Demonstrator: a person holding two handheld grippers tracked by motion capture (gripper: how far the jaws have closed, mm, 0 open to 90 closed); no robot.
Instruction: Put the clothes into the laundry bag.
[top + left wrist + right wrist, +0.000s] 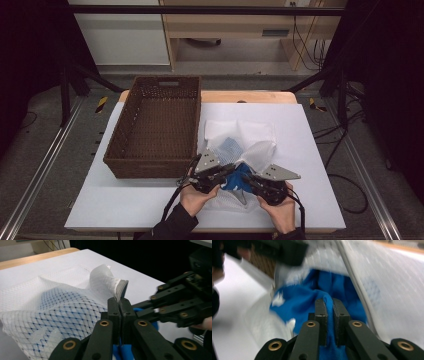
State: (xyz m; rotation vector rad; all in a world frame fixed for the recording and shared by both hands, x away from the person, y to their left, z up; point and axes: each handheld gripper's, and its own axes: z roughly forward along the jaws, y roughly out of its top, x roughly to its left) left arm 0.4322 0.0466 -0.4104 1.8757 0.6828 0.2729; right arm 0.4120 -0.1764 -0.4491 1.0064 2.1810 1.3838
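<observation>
Left tongs [120, 305]: I had the jaws closed tight on the rim of the white mesh laundry bag [57, 312], pinching the grey-edged hem just above the pads and holding the mouth up.
Right tongs [330, 305]: jaws pressed together on a fold of the blue cloth [312, 302], which lay partly inside the bag mouth straight ahead of them (this view was blurred).
Cloth: in the high view it sat between the two tongs [235, 181], part out of the bag, near the table's front edge.
Step as I judged it: feeding the cloth into the bag.
How to do it well: I judged I should keep the left grip high and steady so the mouth gaped, and push the fold deep past the hem before letting go (a shallow drop would likely spill back).
Beyond the left tongs: the wicker basket [131, 162] stood beside the bag on the white table [310, 150].
</observation>
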